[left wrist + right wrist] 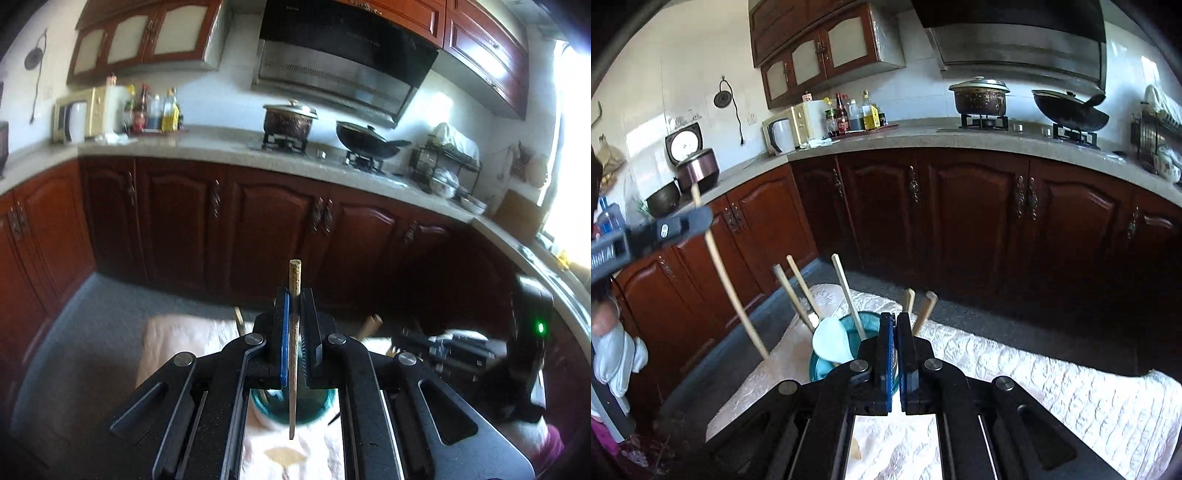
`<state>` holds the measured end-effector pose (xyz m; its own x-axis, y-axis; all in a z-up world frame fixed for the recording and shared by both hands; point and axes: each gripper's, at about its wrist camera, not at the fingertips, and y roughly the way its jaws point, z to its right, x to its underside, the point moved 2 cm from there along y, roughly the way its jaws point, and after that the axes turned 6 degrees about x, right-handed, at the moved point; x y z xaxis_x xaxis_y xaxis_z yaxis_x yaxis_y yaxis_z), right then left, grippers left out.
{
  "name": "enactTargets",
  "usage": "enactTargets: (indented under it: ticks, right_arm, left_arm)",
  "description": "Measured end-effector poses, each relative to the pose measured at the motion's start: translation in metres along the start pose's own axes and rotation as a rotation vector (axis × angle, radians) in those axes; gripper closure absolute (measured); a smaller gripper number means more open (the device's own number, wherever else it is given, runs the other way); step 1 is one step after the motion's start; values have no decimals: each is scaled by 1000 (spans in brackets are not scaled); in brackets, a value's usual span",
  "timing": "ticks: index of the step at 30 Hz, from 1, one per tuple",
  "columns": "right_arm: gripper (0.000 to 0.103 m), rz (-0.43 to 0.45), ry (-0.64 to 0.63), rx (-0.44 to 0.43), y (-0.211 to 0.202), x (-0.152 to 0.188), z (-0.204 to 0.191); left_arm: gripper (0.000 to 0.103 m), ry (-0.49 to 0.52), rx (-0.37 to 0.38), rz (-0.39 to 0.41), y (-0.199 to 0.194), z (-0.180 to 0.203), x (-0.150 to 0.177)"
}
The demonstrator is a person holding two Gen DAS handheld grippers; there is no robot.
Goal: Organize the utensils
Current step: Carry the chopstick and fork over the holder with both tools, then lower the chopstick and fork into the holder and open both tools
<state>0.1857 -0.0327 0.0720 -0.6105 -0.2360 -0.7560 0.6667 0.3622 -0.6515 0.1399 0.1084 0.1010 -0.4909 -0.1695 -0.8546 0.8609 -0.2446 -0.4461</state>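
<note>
My left gripper [294, 295] is shut on a wooden chopstick [293, 350], which stands upright between the pads with its lower tip hanging over a teal cup [314, 413]. In the right wrist view that cup [871, 321] holds a white spoon [831, 341] and several wooden chopsticks [849, 295]. My right gripper [895, 319] is shut with nothing between its pads, just in front of the cup. The left gripper [701, 218] shows at the left with its slanted chopstick [735, 291] up beside the cup.
The cup stands on a small table under a pale quilted cloth [1052, 387]. Dark red cabinets [960, 221] and a stone counter [923, 140] ring the room, with a pot [979, 98] and wok [1071, 109] on the stove. A person's sleeve [617, 358] is at far left.
</note>
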Motion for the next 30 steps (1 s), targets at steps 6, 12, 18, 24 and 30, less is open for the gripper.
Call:
enactTargets:
  ticks: [6, 12, 18, 24, 30]
  right_arm:
    - [101, -15, -21, 43, 28, 3, -6]
    - [101, -54, -64, 63, 49, 21, -16]
    - [101, -118, -63, 39, 70, 45, -20]
    - [101, -170, -56, 13, 81, 61, -22]
    - [97, -188, 30, -29, 76, 64, -7]
  left_arm:
    - [99, 21, -54, 24, 33, -5, 6]
    - [99, 15, -78, -22, 59, -10, 32]
    - [99, -24, -80, -74, 69, -18, 59]
    - [99, -34, -82, -91, 68, -19, 74]
    - [99, -64, -74, -102, 65, -23, 72]
